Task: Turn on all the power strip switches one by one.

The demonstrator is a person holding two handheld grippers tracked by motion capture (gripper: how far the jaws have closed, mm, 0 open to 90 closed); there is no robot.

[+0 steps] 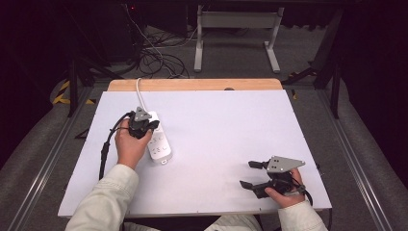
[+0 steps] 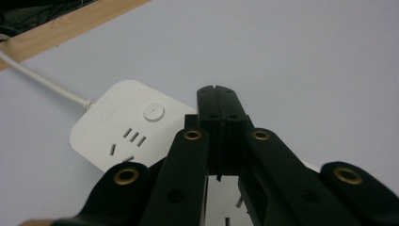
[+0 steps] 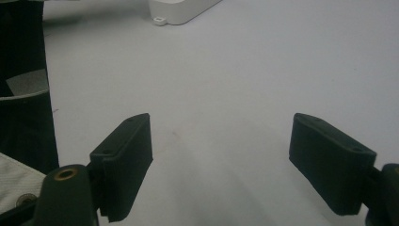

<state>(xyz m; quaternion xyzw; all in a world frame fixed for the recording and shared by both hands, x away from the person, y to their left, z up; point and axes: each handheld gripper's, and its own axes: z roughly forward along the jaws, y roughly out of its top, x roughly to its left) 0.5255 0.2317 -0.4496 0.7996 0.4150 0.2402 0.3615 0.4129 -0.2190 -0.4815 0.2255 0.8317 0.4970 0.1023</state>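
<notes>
Left gripper [image 2: 218, 89]: jaws closed flat against each other, nothing between them. In the left gripper view the joined tips hang over the near end of the white power strip [image 2: 123, 126]; whether they touch it cannot be told. The strip's round button [image 2: 154, 112] lies at about 10 o'clock from the tips, with a socket's slots just below it. The white cord [image 2: 40, 80] leaves the strip's far end toward 10 o'clock, running to the wooden table edge [image 2: 70, 23].

Right gripper [image 3: 220, 155]: jaws spread wide, empty, bare white table surface [image 3: 226, 84] between them. One end of the strip appears at 11 o'clock in that view, well apart.

High view: the left gripper [image 1: 144, 126] sits over the strip [image 1: 161, 144] at about 9 o'clock from table centre. The right gripper [image 1: 252, 174] rests at about 5 o'clock, near the front edge.
</notes>
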